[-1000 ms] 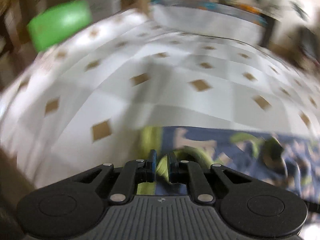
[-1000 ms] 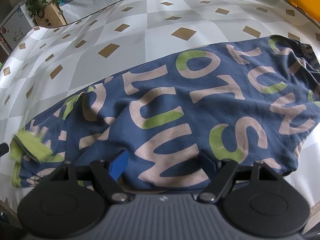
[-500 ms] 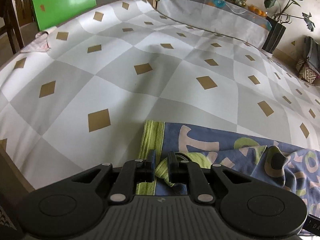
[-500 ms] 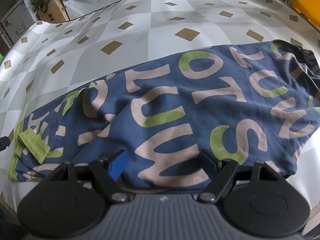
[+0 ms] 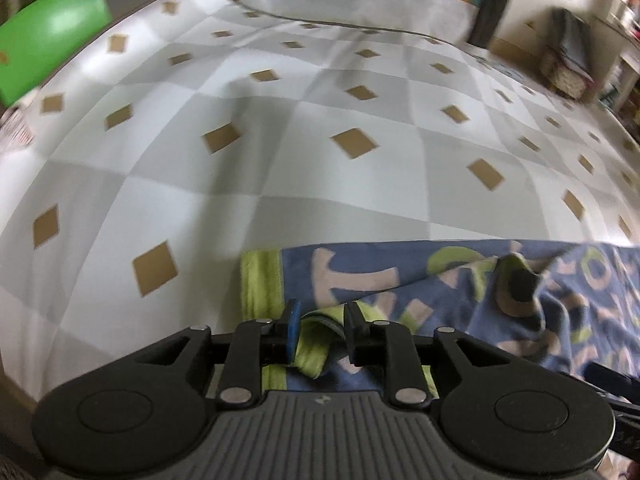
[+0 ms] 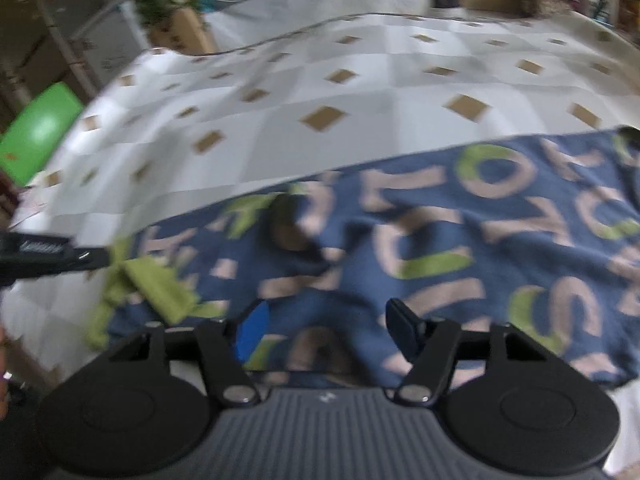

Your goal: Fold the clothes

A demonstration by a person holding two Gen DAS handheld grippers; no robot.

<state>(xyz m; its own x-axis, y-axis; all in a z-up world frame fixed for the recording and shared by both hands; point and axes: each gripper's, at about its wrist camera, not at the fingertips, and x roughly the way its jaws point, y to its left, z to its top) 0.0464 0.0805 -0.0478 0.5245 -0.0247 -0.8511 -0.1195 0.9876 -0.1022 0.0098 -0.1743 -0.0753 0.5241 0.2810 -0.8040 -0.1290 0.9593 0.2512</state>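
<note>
A navy garment (image 6: 460,240) with pink and green letters lies spread on the checked cloth, and its sleeve end (image 5: 360,276) shows in the left wrist view. The lime-green cuff (image 5: 312,344) lies folded over between the fingers of my left gripper (image 5: 320,320), which stands open around it with a gap on each side. In the right wrist view the same cuff (image 6: 156,284) sits at the garment's left end, beside a black finger (image 6: 52,254) of the left tool. My right gripper (image 6: 328,328) hangs open over the garment's near edge, holding nothing.
The grey-and-white checked tablecloth (image 5: 280,140) with tan diamonds covers the table beyond the garment. A green chair back (image 5: 48,40) stands at the far left. Plants, boxes and shelves line the back of the room. The table's near left edge (image 5: 16,380) drops off.
My left gripper's fingers have parted and released the green cuff they pinched before. The right gripper has swung left along the garment's near edge, staying open.
</note>
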